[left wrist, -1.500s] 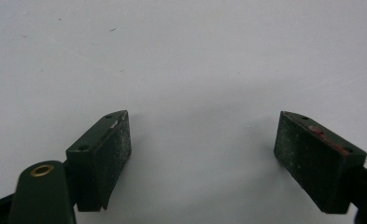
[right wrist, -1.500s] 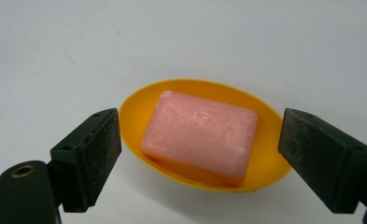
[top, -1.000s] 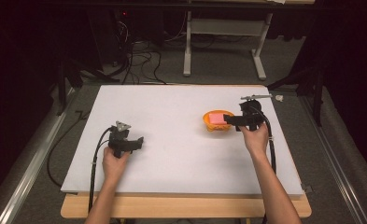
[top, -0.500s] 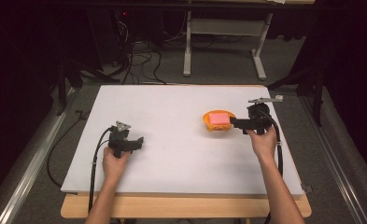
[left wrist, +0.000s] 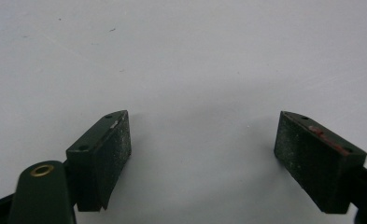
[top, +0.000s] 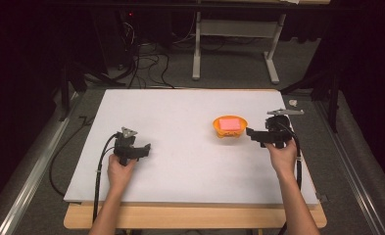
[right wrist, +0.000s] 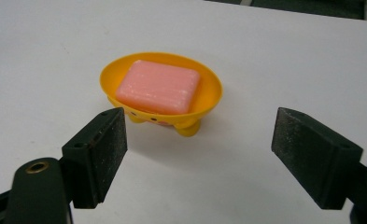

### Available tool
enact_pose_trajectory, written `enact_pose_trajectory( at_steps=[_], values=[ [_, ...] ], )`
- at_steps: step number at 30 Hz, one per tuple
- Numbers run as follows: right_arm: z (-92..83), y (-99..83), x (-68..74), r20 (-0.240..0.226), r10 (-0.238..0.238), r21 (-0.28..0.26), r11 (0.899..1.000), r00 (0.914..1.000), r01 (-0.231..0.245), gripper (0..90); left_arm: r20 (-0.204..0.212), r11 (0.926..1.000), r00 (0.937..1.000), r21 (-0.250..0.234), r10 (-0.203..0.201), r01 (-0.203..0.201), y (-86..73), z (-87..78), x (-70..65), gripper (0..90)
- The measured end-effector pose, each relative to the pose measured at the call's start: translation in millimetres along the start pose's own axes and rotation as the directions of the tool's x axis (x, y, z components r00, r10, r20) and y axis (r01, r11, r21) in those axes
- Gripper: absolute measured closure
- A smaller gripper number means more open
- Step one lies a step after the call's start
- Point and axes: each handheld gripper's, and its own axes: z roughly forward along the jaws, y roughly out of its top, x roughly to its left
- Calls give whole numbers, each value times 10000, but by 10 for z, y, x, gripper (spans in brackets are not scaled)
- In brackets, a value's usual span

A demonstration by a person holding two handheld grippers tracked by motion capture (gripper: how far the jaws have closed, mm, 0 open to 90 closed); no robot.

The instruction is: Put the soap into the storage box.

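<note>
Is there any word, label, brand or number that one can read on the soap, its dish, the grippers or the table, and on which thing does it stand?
None: no readable text anywhere.
Pink soap: plain.
Orange dish: small marks under the rim, too blurred to read.
Right gripper, left gripper: no print on the jaws.
White table: blank.

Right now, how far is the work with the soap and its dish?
Looks done: the pink soap lies inside the orange dish, which stands on the white table. In hand: nothing; the right gripper is open, its jaws short of the dish and not touching it. The left gripper is open over bare table. Left: probably closing on the dish or the soap, if that is intended.
</note>
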Motion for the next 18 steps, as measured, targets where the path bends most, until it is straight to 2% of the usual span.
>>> enact_pose_trajectory(
  at_steps=[10,18],
  values=[
    [-130,-175,-53,-133,173,-198,9997,9998,-176,197,1,10000,10000,-2,-8,8,0,1,0,192],
    [-148,-318,-37,-350,160,-199,9997,9993,-167,198,1,10000,10000,-2,-6,6,0,1,0,192]
  ],
)
